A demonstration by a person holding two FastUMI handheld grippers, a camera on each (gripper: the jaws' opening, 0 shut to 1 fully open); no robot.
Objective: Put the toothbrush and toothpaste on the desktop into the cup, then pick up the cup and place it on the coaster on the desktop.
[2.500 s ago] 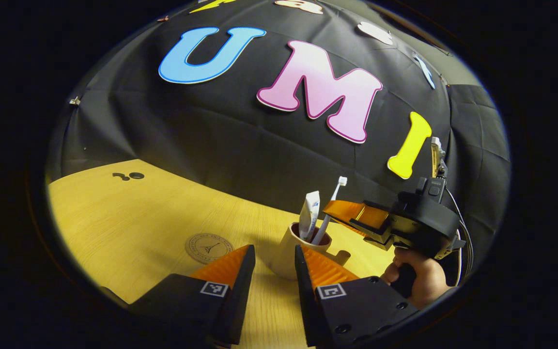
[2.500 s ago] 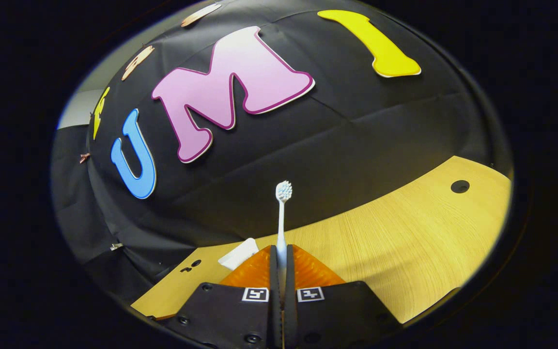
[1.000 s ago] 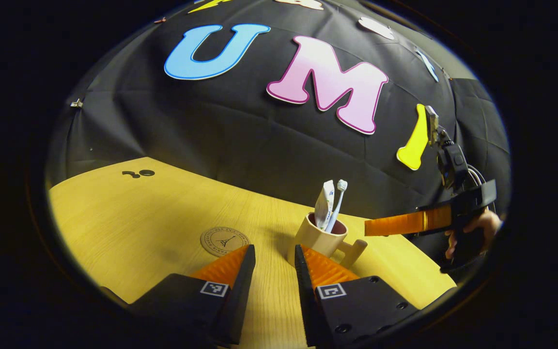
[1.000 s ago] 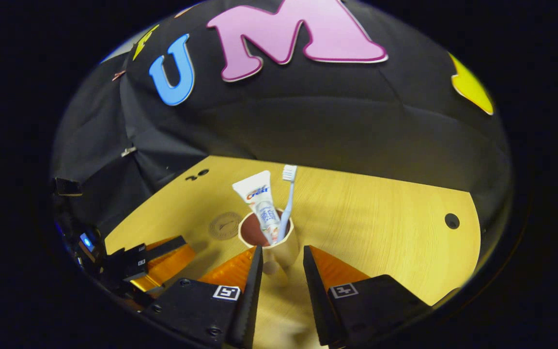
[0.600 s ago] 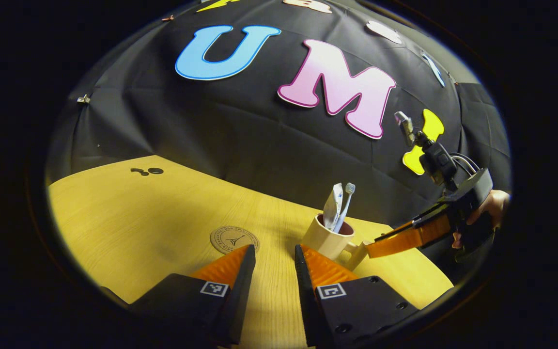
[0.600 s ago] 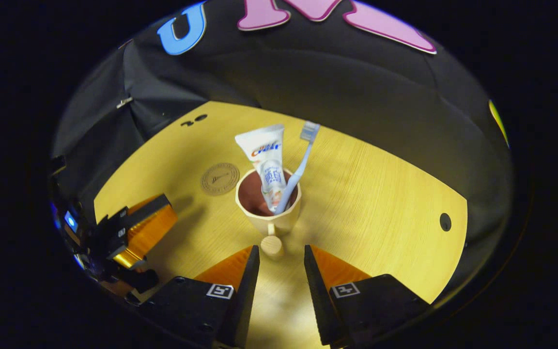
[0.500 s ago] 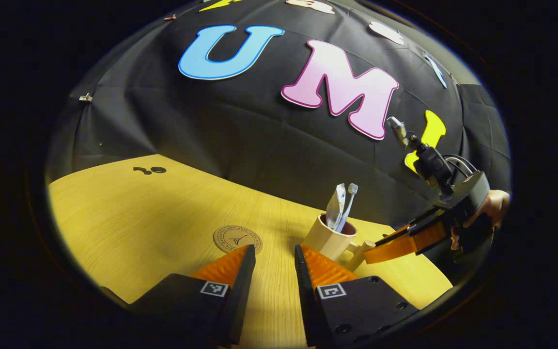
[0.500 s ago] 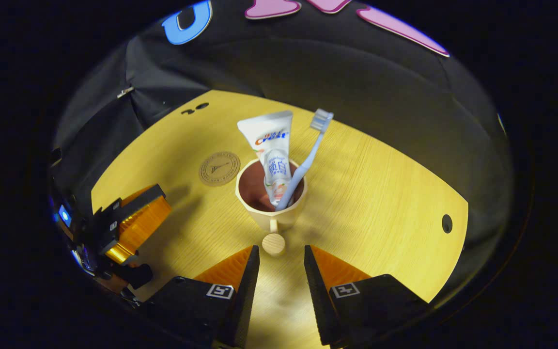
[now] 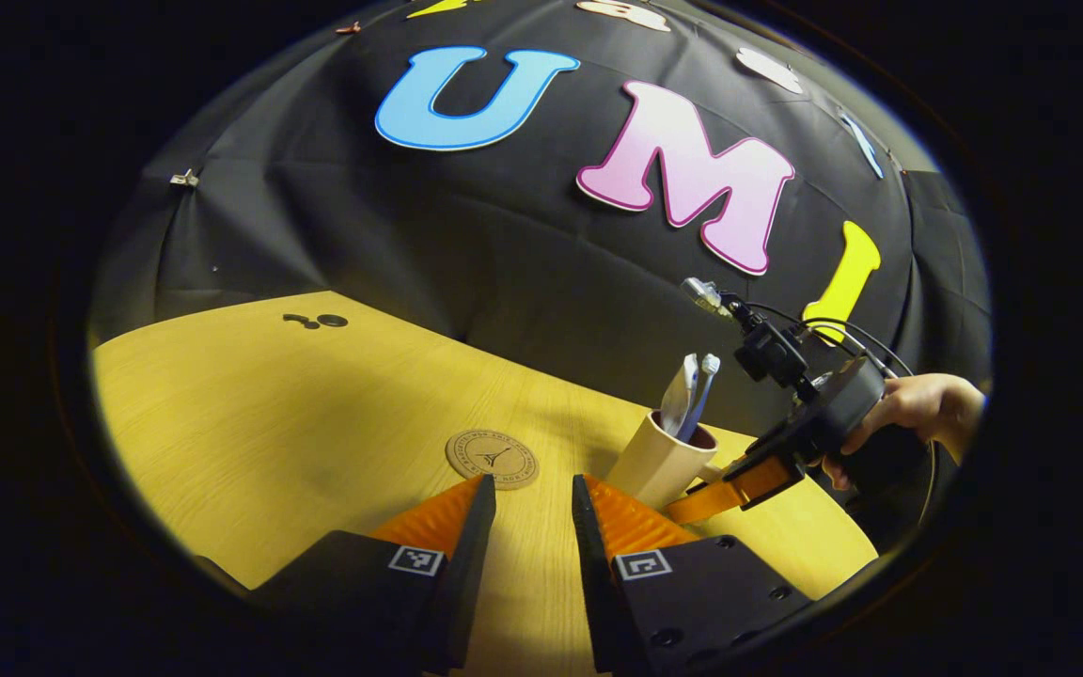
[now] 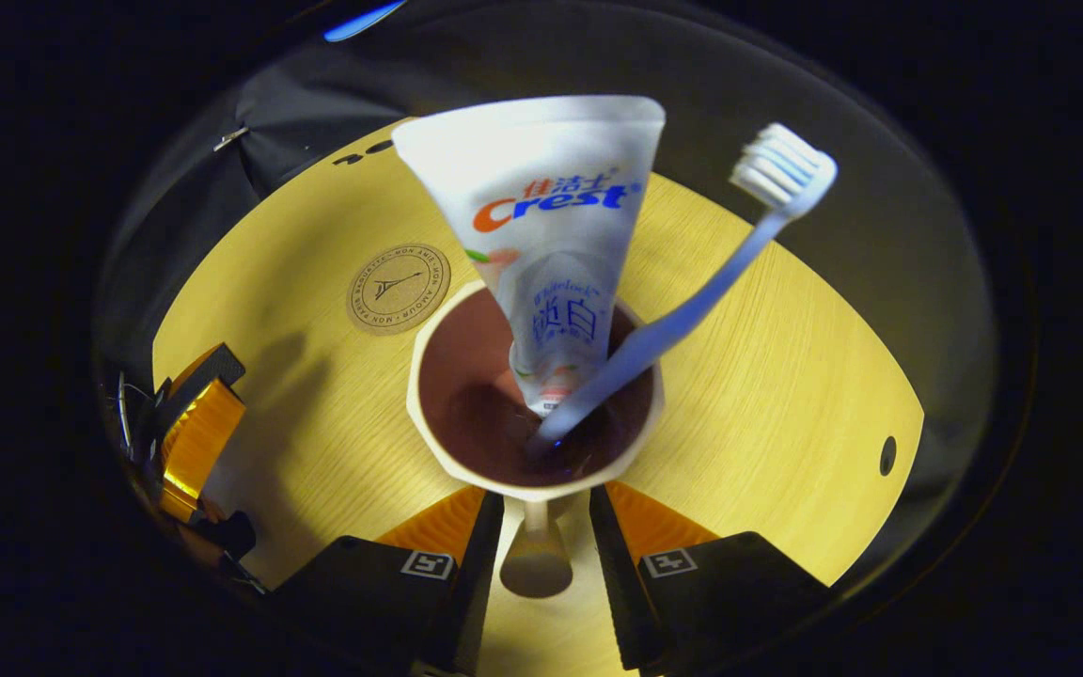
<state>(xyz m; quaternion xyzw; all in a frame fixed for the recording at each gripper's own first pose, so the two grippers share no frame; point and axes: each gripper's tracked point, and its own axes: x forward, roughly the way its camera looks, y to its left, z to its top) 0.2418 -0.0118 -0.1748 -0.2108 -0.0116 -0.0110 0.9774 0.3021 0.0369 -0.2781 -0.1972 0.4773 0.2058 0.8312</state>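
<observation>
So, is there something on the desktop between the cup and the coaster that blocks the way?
Nothing visible does. In the right gripper view the cup stands close to the coaster, apart from it, with bare desktop between. The right gripper has its fingers either side of the cup's handle.

Cup and coaster on the table.
Toothbrush [image 9: 703, 395] and toothpaste [image 9: 677, 393] stand in the cup [image 9: 656, 463]; right claw [image 9: 706, 498] reaches its handle; coaster [image 9: 492, 459] lies near.
</observation>
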